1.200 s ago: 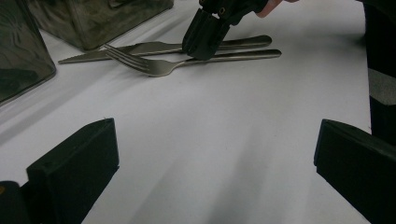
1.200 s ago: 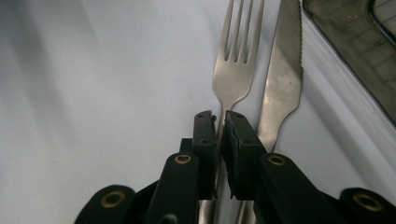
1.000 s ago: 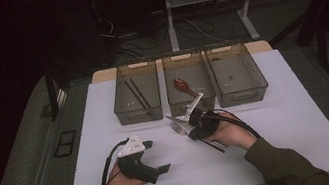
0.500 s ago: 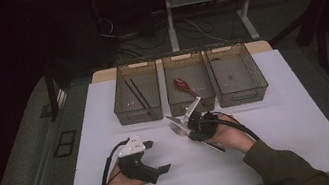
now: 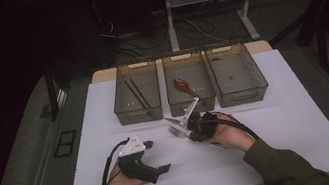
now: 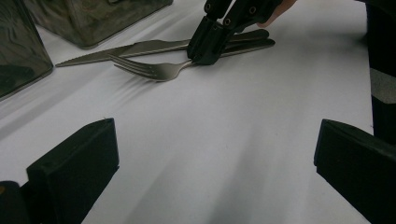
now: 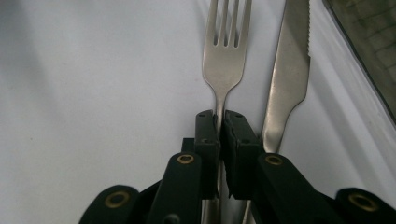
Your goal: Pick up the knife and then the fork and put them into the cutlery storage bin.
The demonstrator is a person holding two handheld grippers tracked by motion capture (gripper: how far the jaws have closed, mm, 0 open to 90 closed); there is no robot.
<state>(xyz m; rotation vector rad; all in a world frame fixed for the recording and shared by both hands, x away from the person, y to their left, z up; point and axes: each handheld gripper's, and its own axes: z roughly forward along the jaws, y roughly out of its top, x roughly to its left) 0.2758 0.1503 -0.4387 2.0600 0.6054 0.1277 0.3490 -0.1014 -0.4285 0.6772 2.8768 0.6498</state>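
- Compared with the earlier frames, the right gripper (image 5: 190, 130) is seen lower and nearer to the fork (image 5: 175, 131), and its jaws are now clamped on the fork's neck just behind the tines.
- Both fork (image 7: 225, 60) and knife (image 7: 286, 79) are lying flat on the white table (image 5: 283, 148), side by side, in front of the middle bin (image 5: 191, 102).
- Since the knife is almost touching the jaws, it may be dragged or knocked when the fork is lifted.
- As the neck is thin and smooth, the fork may be swung or slipped out of the grip.
- Wide apart and empty, the left gripper (image 5: 156, 162) is rested near the table's front edge.
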